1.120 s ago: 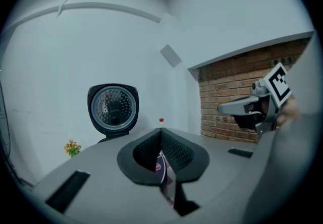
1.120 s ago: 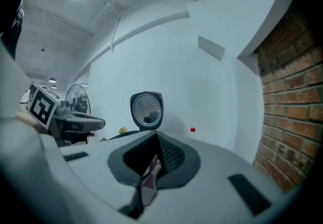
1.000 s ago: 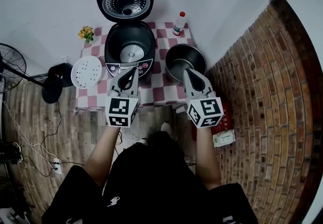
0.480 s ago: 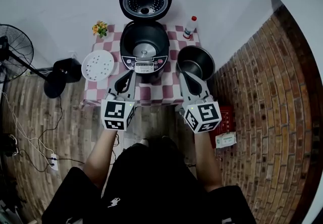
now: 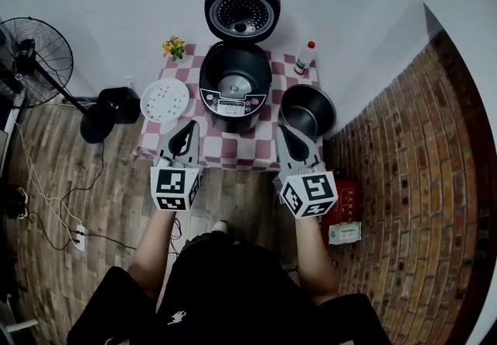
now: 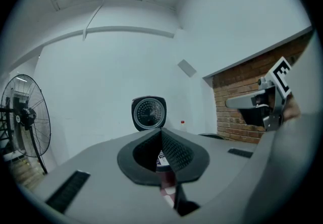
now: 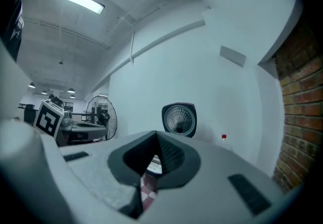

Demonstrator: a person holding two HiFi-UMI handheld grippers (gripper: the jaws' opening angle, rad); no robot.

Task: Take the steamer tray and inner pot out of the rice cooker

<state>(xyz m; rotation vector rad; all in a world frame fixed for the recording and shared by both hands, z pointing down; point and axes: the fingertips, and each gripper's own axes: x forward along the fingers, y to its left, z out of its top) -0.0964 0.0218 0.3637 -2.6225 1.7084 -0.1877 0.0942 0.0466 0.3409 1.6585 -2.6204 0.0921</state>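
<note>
The black rice cooker [image 5: 235, 81] stands on a small checkered table [image 5: 225, 148] with its lid [image 5: 241, 12] raised. A white perforated steamer tray [image 5: 164, 99] lies on the table left of the cooker. The steel inner pot [image 5: 306, 111] sits to the cooker's right. My left gripper [image 5: 189, 128] is shut and empty above the table's front edge, below the tray. My right gripper [image 5: 281, 132] is shut and empty too, just in front of the pot. The raised lid [image 6: 149, 113] shows beyond the jaws in the left gripper view, and the lid [image 7: 178, 119] appears likewise in the right gripper view.
A small flower pot [image 5: 174, 47] and a white bottle with a red cap [image 5: 305, 59] stand at the table's back corners. A floor fan [image 5: 37, 62] and a black stool [image 5: 111, 108] are to the left. A brick wall [image 5: 411, 180] runs along the right, with a red crate [image 5: 345, 200] on the floor.
Both grippers have drawn back from the cooker and the pot toward the table's front edge. The whole table sits further right and lower in the head view. Both jaws stay shut.
</note>
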